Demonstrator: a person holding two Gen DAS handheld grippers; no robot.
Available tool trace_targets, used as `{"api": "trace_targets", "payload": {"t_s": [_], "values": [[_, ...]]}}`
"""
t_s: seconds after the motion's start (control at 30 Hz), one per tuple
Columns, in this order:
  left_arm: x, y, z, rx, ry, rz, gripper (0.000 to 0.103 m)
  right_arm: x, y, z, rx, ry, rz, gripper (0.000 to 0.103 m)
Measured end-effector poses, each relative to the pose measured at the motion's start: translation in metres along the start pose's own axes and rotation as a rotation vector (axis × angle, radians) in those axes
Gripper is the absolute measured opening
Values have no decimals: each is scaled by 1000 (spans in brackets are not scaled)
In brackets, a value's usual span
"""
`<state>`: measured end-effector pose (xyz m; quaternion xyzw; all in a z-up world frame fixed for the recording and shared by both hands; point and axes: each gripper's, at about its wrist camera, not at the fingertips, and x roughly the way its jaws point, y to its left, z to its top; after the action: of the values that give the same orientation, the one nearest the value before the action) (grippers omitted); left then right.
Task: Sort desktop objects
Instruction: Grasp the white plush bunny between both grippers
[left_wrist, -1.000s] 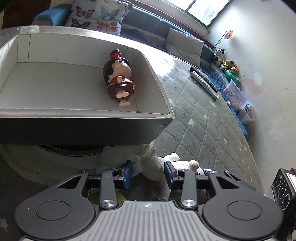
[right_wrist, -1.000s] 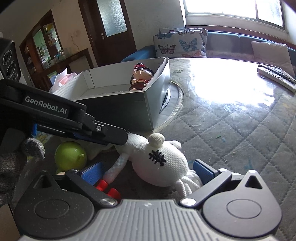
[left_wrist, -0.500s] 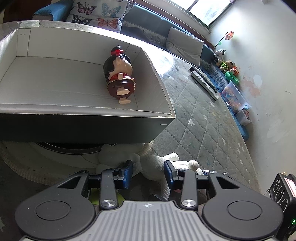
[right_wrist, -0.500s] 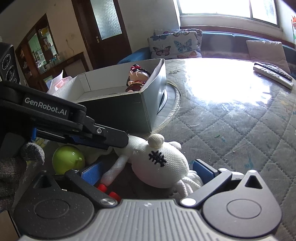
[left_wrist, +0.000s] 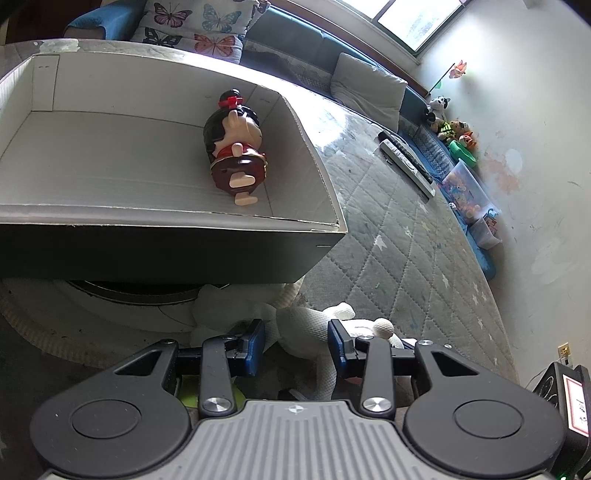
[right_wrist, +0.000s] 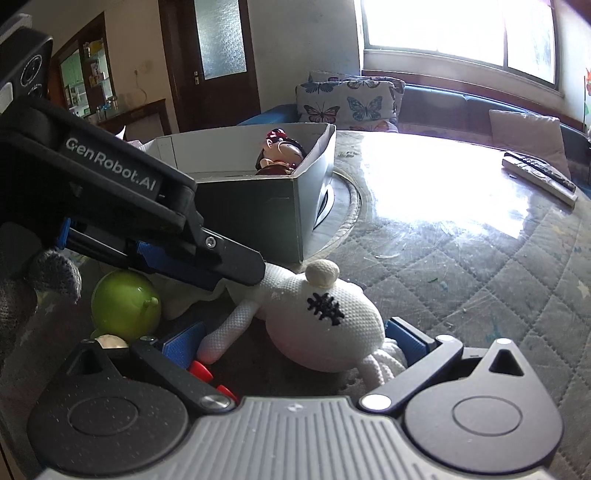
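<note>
Reaching for white knit toy (right_wrist: 325, 317) lying on quilted table (right_wrist: 480, 266), just in front of box (left_wrist: 166, 236). R gripper (right_wrist: 291, 343) spread wide, straddling toy w/o squeezing. L gripper (left_wrist: 295, 343) half spread over toy's limb, not pinching. Doll (left_wrist: 232, 147) lying in box already. Next, prob: squeezing shut, lifting, dropping into box.

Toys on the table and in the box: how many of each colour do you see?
White knitted doll: 1
Green round toy: 1
Brown-and-red figurine, lying in the cardboard box: 1
Total: 3
</note>
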<state>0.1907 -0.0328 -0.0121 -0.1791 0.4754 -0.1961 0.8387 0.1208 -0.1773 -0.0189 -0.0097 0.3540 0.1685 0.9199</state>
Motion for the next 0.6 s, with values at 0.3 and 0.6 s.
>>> {"api": "trace_targets", "payload": {"t_s": [0.3, 0.6], "values": [[-1, 4, 2, -18, 1, -3, 40, -8, -13, 3, 54, 4, 40, 94], [7, 0, 7, -43, 2, -8, 40, -15, -24, 5, 99, 0, 42, 74]]}}
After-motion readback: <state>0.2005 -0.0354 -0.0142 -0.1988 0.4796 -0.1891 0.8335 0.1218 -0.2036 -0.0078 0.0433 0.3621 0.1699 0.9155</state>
